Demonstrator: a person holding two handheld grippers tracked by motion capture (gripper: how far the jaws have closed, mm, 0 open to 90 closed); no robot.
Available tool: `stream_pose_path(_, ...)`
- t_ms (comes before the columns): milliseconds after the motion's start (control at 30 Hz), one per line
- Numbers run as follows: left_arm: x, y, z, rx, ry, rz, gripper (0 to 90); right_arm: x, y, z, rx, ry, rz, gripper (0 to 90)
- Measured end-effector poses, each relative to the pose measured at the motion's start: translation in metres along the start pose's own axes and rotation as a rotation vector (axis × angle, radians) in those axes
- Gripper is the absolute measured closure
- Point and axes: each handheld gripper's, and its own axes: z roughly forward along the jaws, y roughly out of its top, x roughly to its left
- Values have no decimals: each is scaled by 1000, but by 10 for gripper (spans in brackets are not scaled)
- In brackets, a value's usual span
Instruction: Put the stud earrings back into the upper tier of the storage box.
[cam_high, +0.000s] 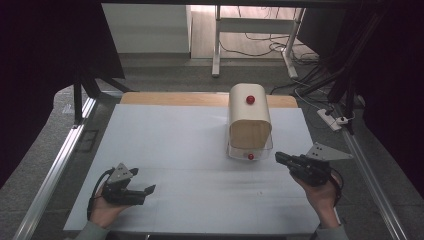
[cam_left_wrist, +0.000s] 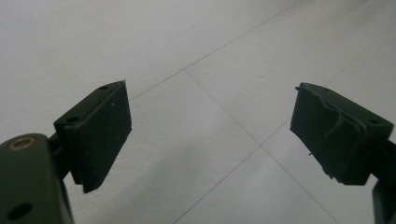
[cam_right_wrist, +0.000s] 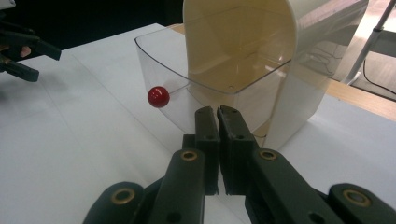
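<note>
A cream box with a rounded top (cam_high: 249, 119) (cam_right_wrist: 299, 56) stands on the white table sheet (cam_high: 190, 160), right of centre. A clear plastic drawer (cam_high: 250, 151) (cam_right_wrist: 210, 70) sticks out of its near side and looks empty. One red knob (cam_high: 250, 156) (cam_right_wrist: 158, 96) is on the drawer front, another red knob (cam_high: 250, 99) on the box top. My right gripper (cam_high: 278, 156) (cam_right_wrist: 217, 109) is shut with nothing in it, just right of the drawer's front. My left gripper (cam_high: 146, 190) (cam_left_wrist: 210, 121) is open over bare sheet at the near left.
A wooden strip (cam_high: 200, 99) runs along the table's far edge behind the box. Metal rails (cam_high: 55, 165) flank the table. On the floor beyond stand a white desk frame (cam_high: 250, 30) and a power strip (cam_high: 331, 119) with cables.
</note>
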Motion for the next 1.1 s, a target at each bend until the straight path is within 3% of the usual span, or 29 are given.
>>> stream_pose_path(667,0,0,0,1,1,1,122,-6,14,-1,-58,-5,0,859)
stream_pose_path(1100,2,-1,-1,-10,-5,-11,122,-7,33,9,-46,-2,-24,858)
